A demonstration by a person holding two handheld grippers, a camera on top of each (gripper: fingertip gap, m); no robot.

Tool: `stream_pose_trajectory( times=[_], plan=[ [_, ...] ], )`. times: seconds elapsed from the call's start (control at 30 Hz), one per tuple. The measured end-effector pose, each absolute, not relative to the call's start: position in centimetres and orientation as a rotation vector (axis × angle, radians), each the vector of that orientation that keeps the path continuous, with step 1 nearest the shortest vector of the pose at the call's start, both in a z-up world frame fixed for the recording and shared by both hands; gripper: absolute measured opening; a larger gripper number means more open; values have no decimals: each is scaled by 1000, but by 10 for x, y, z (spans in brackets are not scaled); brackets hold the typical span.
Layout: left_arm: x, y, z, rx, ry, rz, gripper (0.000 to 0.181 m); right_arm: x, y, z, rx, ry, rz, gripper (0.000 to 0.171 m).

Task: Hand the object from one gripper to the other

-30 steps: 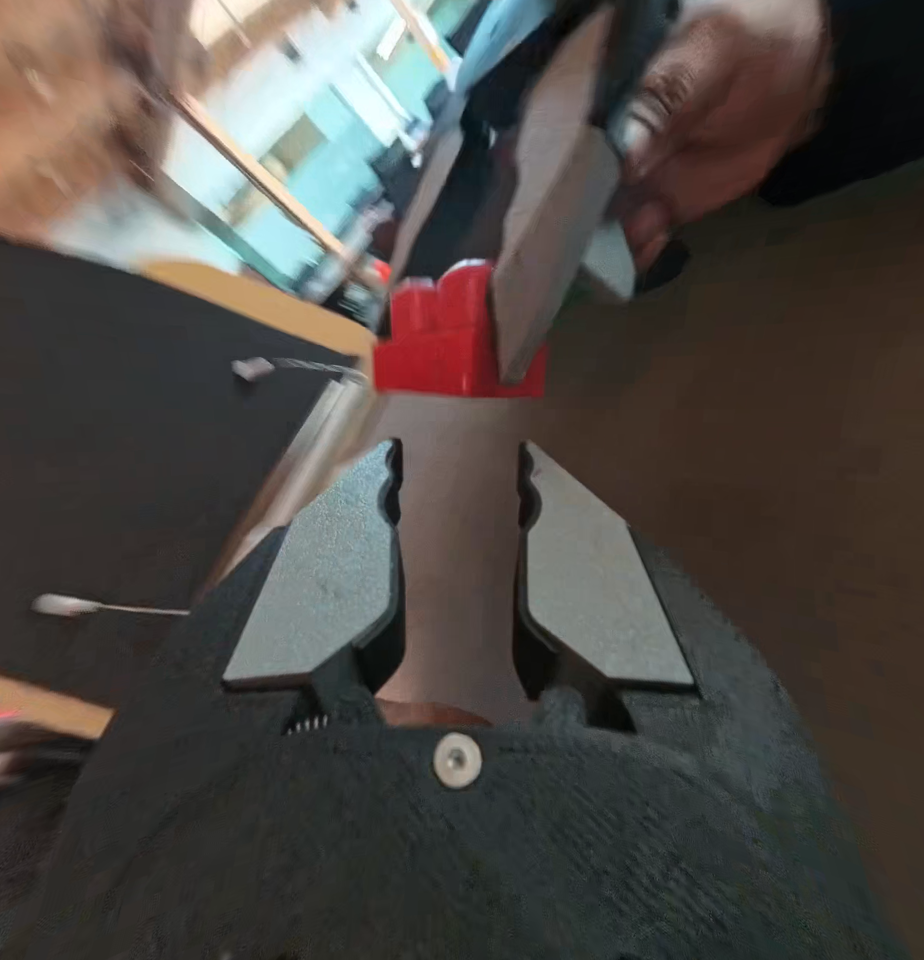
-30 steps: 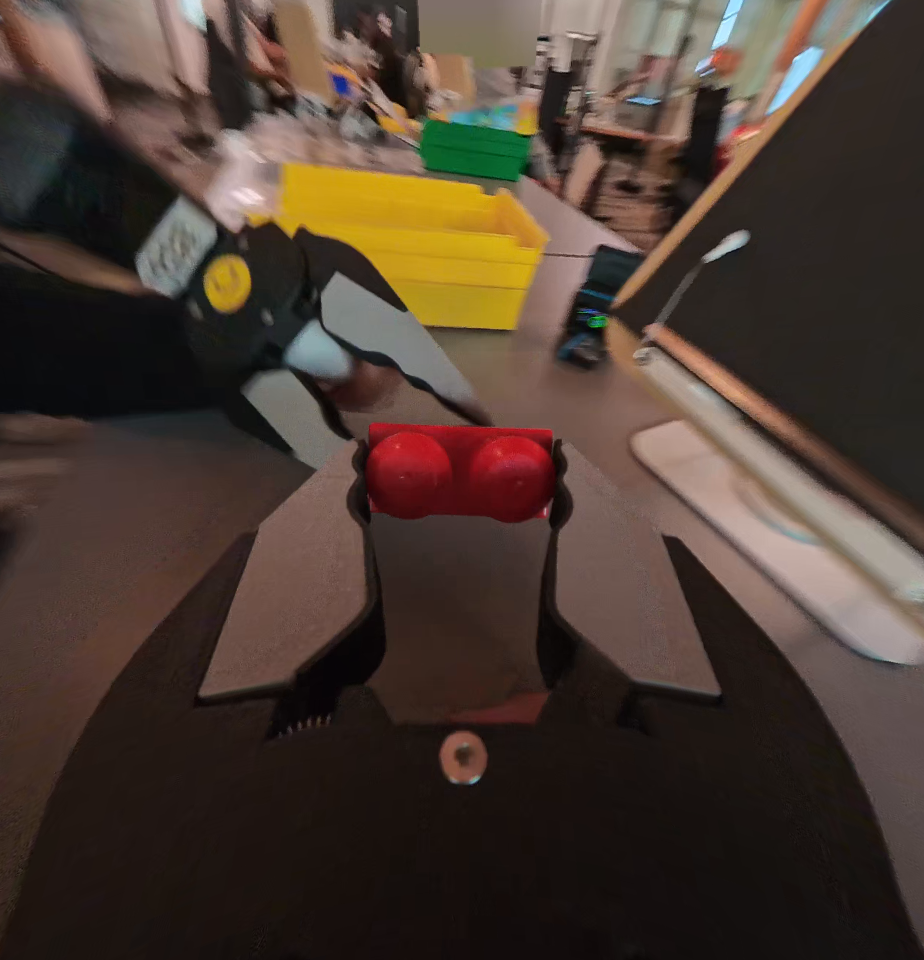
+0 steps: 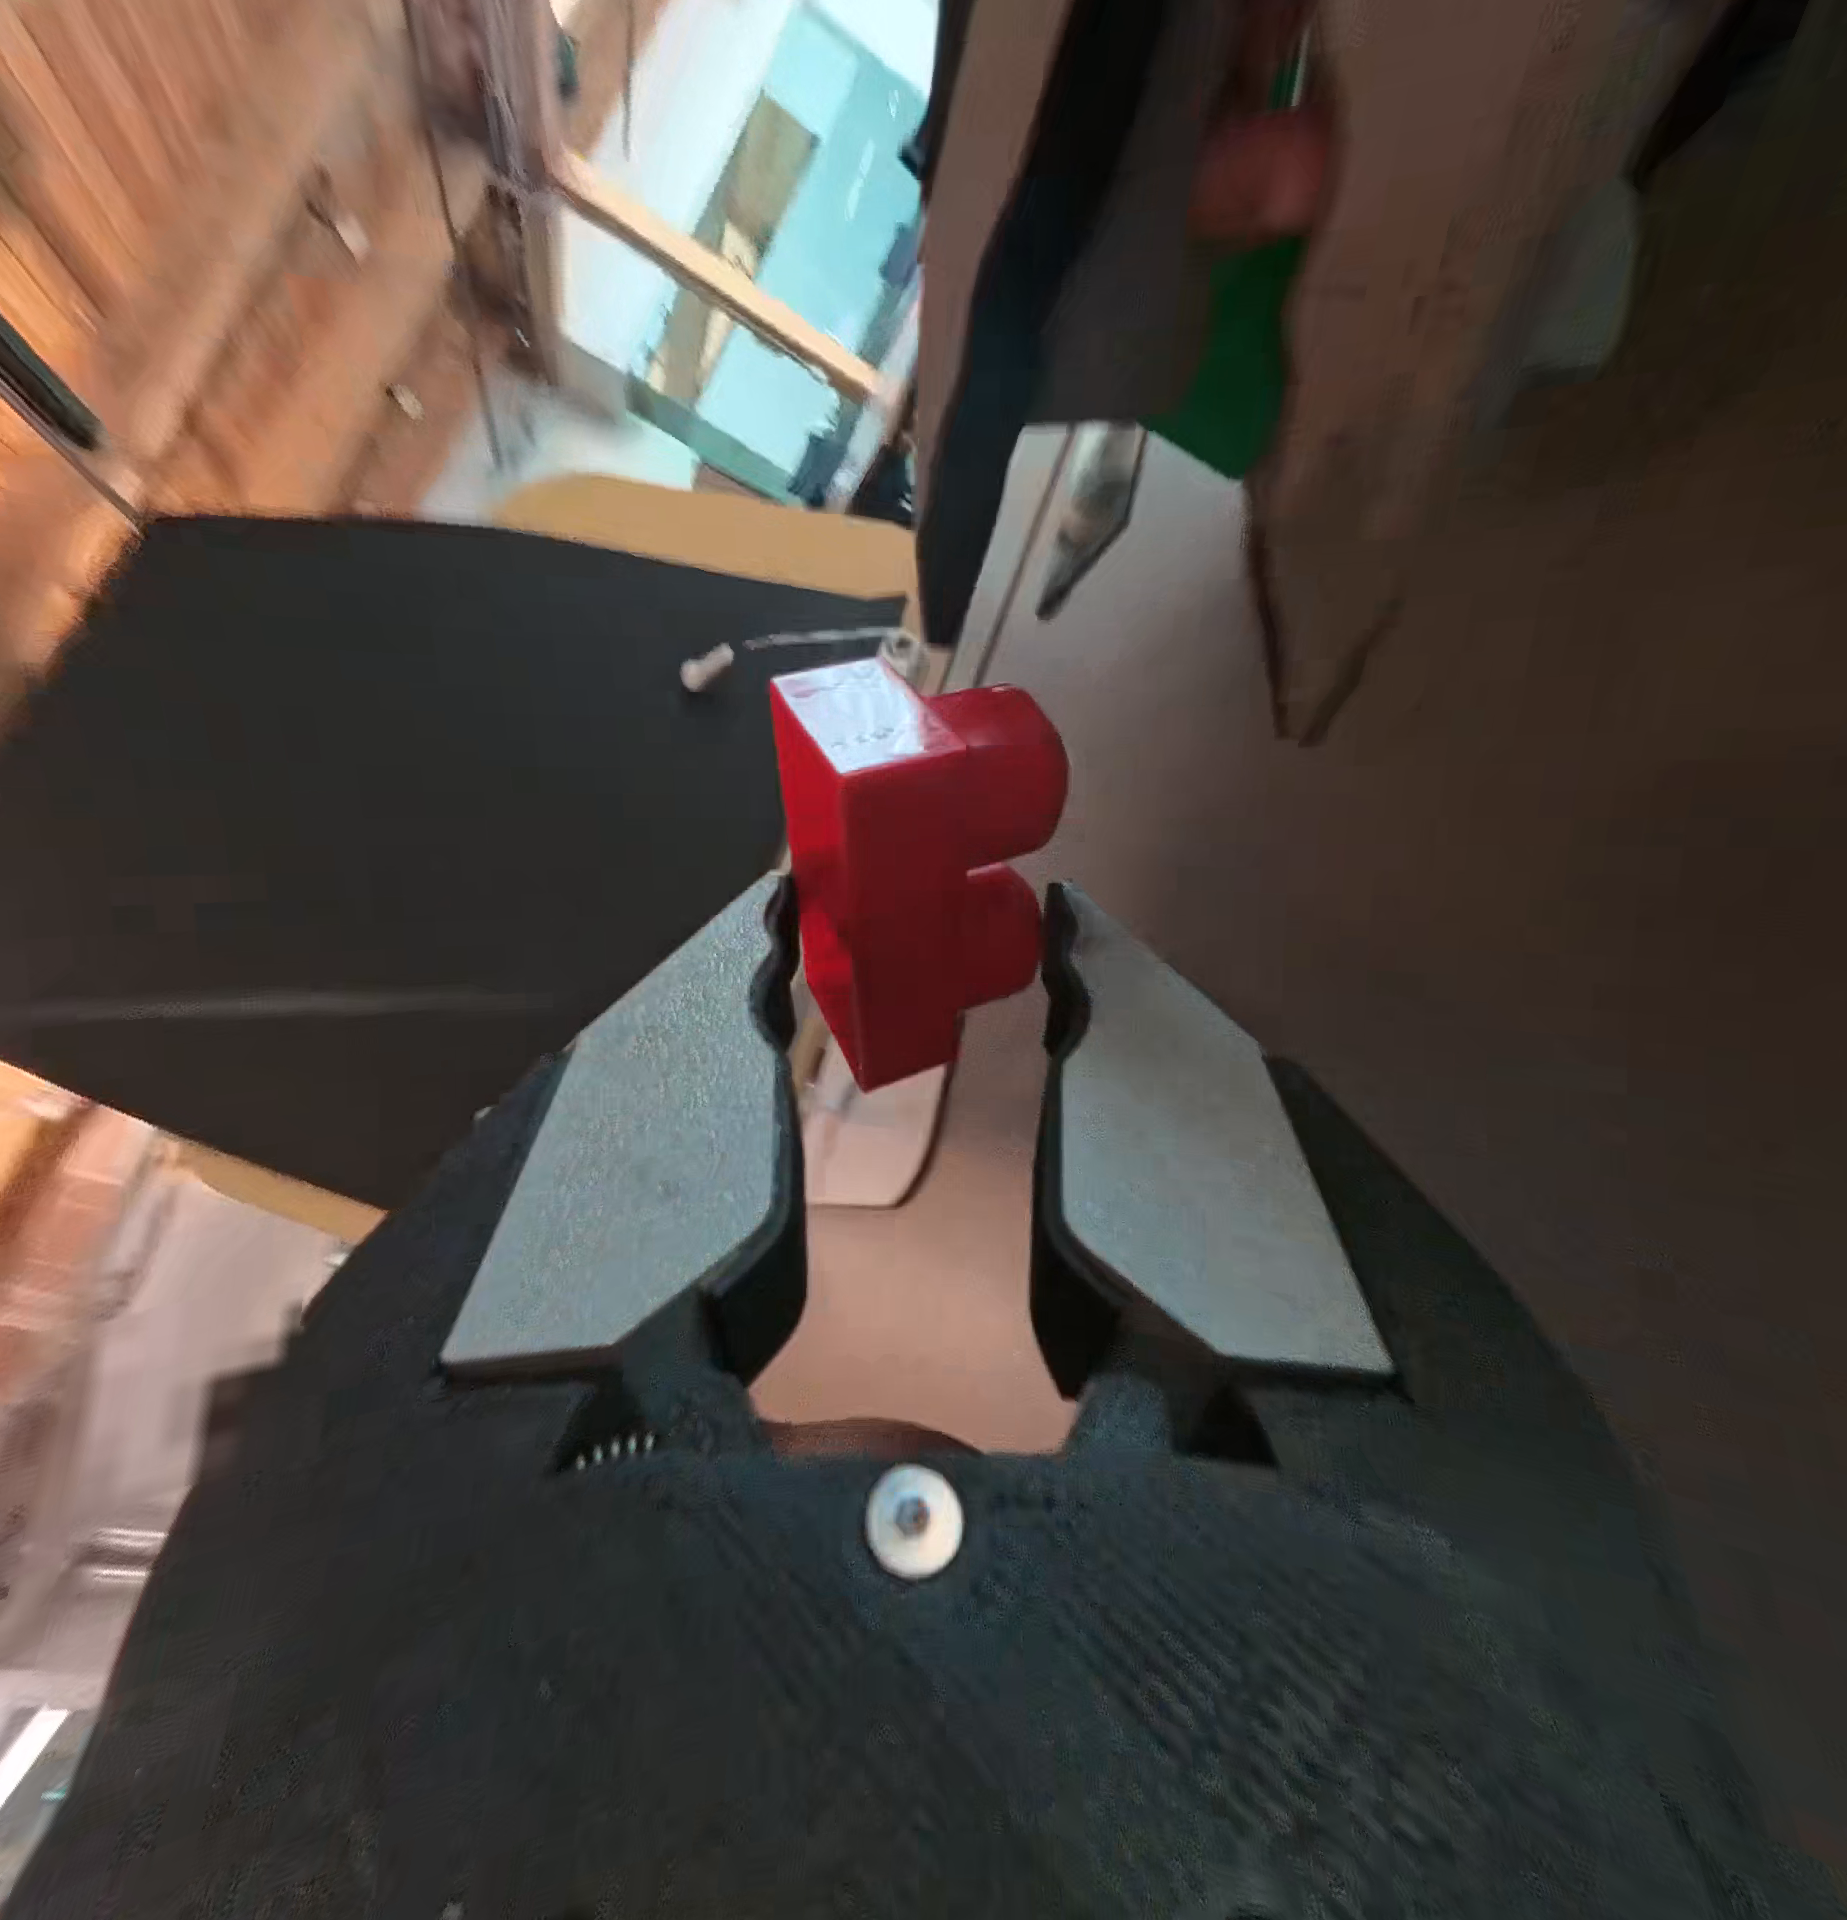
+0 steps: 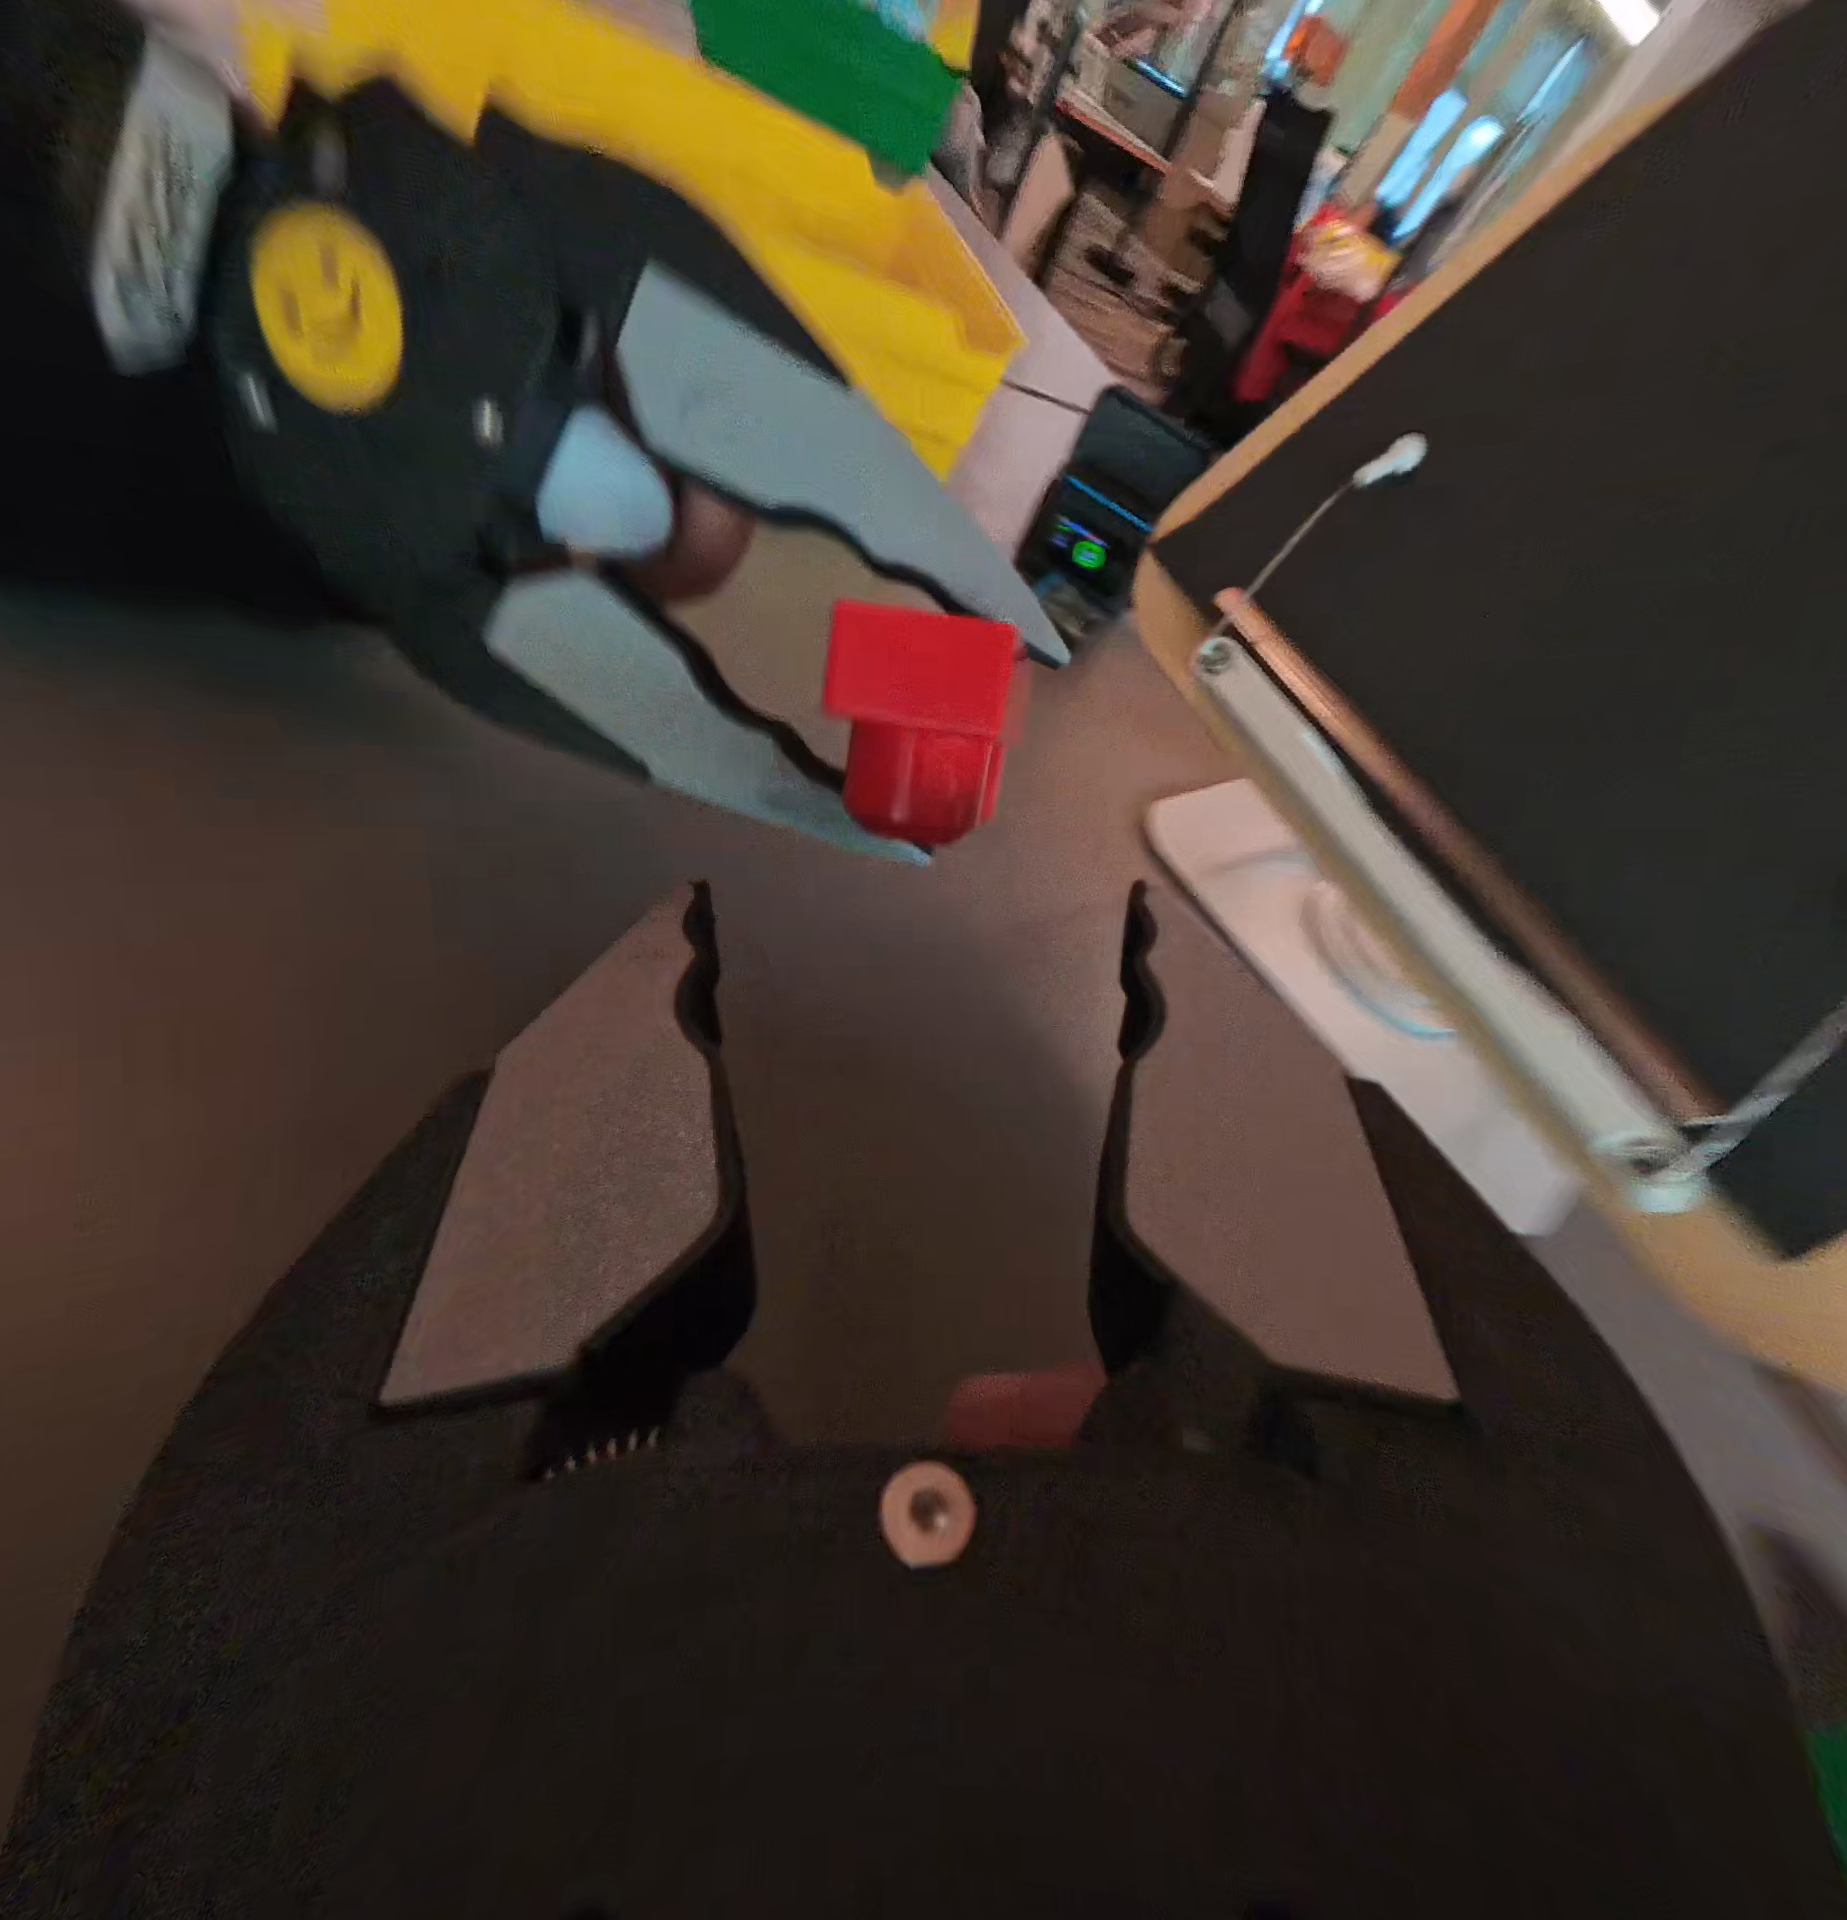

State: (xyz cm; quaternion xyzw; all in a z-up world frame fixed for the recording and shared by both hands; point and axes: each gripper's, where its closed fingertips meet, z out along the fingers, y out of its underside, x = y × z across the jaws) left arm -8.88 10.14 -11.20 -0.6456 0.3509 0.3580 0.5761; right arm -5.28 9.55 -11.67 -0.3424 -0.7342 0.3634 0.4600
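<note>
The red two-stud block sits between the fingertips of my left gripper, studs turned toward the right finger; the jaws are closed on it only at the very tips. My right gripper stands wide apart and holds nothing, just below and short of the block. The grip looks shallow to me: with one finger bearing on a rounded stud, the block could pivot or slip out and drop to the brown tabletop beneath. Beyond my left gripper stand yellow bins; to the right of my right gripper a black board stands upright, and behind it all is a blurred, cluttered workroom.
</note>
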Motion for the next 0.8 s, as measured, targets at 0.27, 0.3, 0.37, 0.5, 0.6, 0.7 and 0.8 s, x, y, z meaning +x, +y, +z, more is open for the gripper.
stream_pose_trajectory(
  times=[0.27,0.3,0.37,0.5,0.6,0.7,0.8],
  plan=[
    [-50,96,-92,-1166,1026,1135,45,-56,63,-94,-1052,-1753,1480,100],
    [-44,97,-97,-1169,1057,1119,45,-58,65,-92,-1032,-1723,1438,87],
    [-48,103,-105,-1259,1016,1110,45,-59,65,-92,-937,-1721,1283,59],
    [-51,105,-102,-1315,940,1034,40,-64,94,-101,-765,-1686,656,35],
    [-54,105,-101,-1341,921,1032,39,-67,94,-100,-788,-1662,657,34],
    [-50,105,-108,-1341,970,1031,19,-68,95,-102,-865,-1655,781,34],
    [-47,106,-106,-1331,948,1012,19,-67,96,-102,-896,-1672,835,34]
  ],
)
